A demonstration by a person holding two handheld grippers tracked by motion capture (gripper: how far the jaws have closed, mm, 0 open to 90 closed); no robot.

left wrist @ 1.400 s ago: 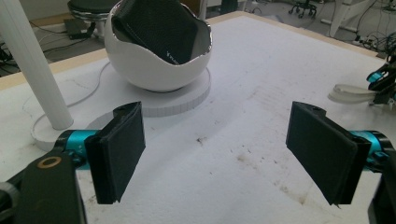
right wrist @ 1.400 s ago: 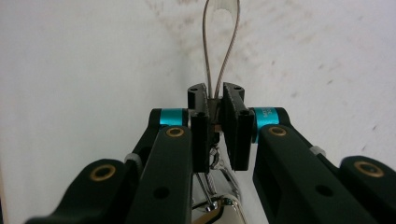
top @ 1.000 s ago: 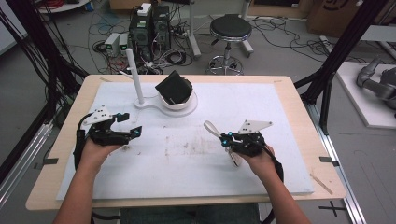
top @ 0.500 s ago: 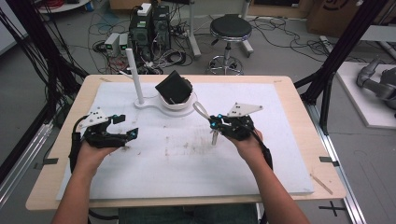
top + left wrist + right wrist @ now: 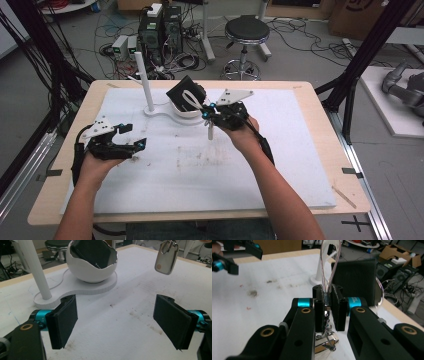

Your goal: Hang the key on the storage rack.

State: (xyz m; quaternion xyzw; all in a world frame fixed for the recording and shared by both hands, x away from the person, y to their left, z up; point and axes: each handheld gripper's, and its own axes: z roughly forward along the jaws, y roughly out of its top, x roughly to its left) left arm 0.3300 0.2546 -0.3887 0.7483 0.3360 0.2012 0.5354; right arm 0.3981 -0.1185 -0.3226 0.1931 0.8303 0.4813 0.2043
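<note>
Key fob carried by its loop toward the stand

We have the right gripper (image 5: 209, 111) clamped tight on the thin wire loop (image 5: 330, 270) of a key fob (image 5: 166, 258), which hangs in the air just beside the white bowl (image 5: 93, 275) on the stand. The loop pokes up past the jaws while the shiny metal tag dangles below. The fob looks light but free to swing, its polished face likely slippery, so the loop near its crimp seems the sound place to hold. Our right forearm reaches forward over the white mat (image 5: 200, 170), gripper raised and pointing at the bowl with the black wallet (image 5: 357, 280) in it. The left gripper (image 5: 131, 137) rests low near the mat's left edge, jaws wide apart and empty.
</note>
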